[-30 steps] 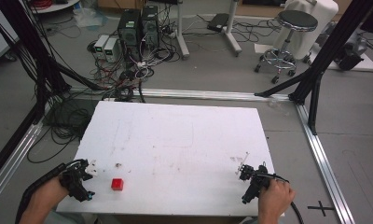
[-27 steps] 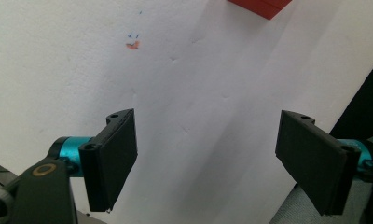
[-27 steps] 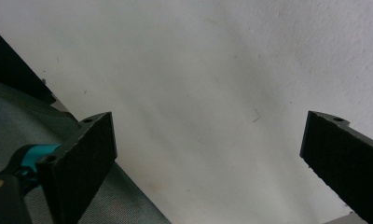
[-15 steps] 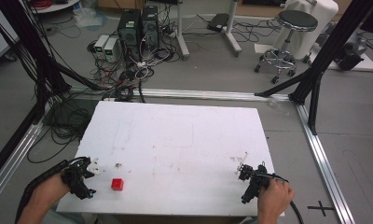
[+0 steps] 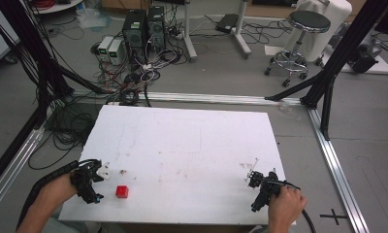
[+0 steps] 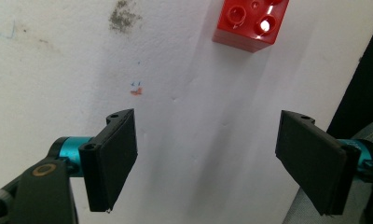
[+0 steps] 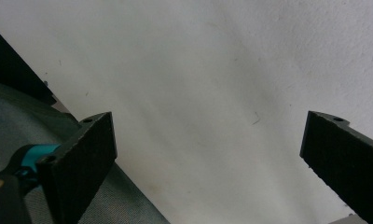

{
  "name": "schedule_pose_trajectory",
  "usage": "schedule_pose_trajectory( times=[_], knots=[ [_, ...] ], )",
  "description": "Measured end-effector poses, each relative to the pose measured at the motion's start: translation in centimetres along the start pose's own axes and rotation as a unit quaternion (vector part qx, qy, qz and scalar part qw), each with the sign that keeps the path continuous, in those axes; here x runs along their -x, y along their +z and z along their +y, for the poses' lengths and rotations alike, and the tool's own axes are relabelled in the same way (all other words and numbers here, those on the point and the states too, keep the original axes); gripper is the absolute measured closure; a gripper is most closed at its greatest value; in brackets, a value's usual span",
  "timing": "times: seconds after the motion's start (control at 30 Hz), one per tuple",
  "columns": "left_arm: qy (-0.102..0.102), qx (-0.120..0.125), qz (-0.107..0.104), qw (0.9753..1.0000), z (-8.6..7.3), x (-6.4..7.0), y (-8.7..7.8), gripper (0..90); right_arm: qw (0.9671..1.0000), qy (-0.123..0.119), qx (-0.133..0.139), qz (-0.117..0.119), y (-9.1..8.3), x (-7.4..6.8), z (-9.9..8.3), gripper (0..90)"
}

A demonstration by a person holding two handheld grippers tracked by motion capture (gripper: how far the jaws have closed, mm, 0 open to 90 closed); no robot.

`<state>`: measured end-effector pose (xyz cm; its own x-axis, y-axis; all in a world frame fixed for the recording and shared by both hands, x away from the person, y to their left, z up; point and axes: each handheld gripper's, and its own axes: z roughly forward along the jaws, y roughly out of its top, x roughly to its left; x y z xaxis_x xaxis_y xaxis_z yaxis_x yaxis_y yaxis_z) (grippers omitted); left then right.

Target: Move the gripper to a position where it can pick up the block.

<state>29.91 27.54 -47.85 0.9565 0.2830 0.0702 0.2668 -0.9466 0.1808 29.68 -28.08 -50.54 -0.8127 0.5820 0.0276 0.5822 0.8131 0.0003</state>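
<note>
- Your left gripper (image 6: 205, 158) has its jaws spread wide, empty, the small red studded plastic brick (image 6: 250, 23) lying just ahead on the white tabletop (image 5: 192, 145).
- That brick looks light, rigid, smooth-sided; pinch its flat opposite walls.
- Your right gripper (image 7: 208, 163) is spread too, well apart, over bare table.

The worktop (image 5: 192, 145) is white and matt, with small grey smudges and faint pen marks on it. The red brick (image 6: 250, 22) is shiny plastic with round studs, and a bright spot of light sits on one stud. Near the red brick, the left hand-held gripper (image 6: 205, 161) has flat black jaws that look dull and smooth, with shiny blue metal parts behind them. The right hand-held gripper (image 7: 208, 163) has black jaws with a rough, grainy face. Beside it lies grey-green cloth (image 7: 17, 135).
</note>
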Motion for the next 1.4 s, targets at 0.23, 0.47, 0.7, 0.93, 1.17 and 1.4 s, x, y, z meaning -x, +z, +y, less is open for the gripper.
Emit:
schedule_pose_trajectory(
  times=[0.23,0.47,0.7,0.93,1.17,1.4],
  knots=[
    [0.025,-0.006,-0.009,0.9996,1.0,0.0,0.1,21.0,1.0,0.0,0.001,0.0,0.0,0.0,0.0,2.8],
    [0.064,-0.014,-0.026,0.9975,2.4,0.2,0.5,21.2,1.0,0.001,0.002,0.001,0.0,0.0,0.0,2.8],
    [0.086,-0.023,-0.03,0.9956,3.4,0.4,0.9,21.2,1.0,-0.001,0.001,0.0,0.0,0.0,0.0,2.8],
    [0.11,-0.026,-0.043,0.9927,4.6,0.7,1.4,21.2,1.0,-0.002,-0.001,-0.001,0.0,0.0,0.0,2.8],
    [0.127,-0.028,-0.048,0.9903,5.2,0.8,2.0,21.3,1.0,-0.003,0.001,0.001,0.0,0.0,0.0,2.8],
    [0.141,-0.037,-0.054,0.9878,6.2,1.0,2.9,21.3,1.0,-0.002,-0.001,0.001,0.1,0.0,0.1,2.9]
  ],
)
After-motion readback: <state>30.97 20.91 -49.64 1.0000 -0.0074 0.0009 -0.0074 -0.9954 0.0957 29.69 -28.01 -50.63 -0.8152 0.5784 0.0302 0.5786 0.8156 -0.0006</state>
